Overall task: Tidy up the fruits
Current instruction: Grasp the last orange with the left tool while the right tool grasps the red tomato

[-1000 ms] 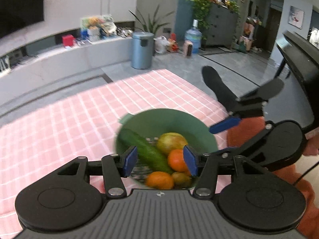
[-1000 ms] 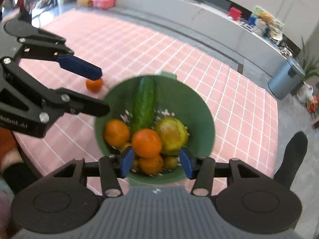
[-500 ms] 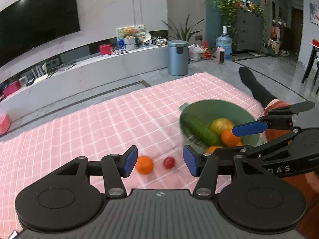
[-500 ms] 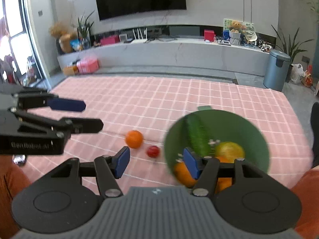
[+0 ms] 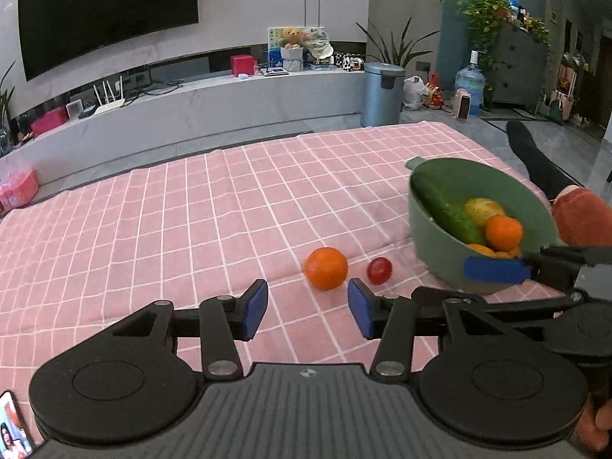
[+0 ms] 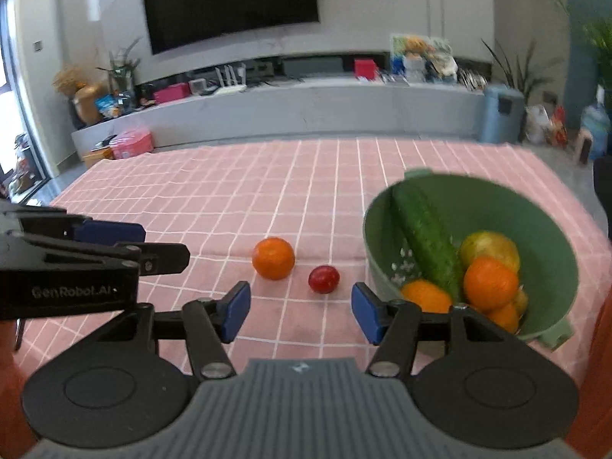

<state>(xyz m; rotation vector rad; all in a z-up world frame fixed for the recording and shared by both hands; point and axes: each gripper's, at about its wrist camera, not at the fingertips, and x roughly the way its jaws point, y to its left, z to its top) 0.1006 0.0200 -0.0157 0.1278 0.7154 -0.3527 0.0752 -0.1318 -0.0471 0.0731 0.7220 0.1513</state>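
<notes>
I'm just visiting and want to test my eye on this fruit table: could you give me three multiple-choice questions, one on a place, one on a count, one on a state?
1. Where does the cucumber lie?
A. in the green bowl
B. on the cloth
C. between jaws

2. How many fruits lie loose on the pink checked cloth?
A. none
B. two
C. four

3. What do the left gripper and right gripper hold?
A. an orange each
B. the bowl
C. nothing

Answers: 1 A, it leans inside the bowl. 2 B, an orange and a small red fruit. 3 C, both sets of jaws are closing on empty air.
</notes>
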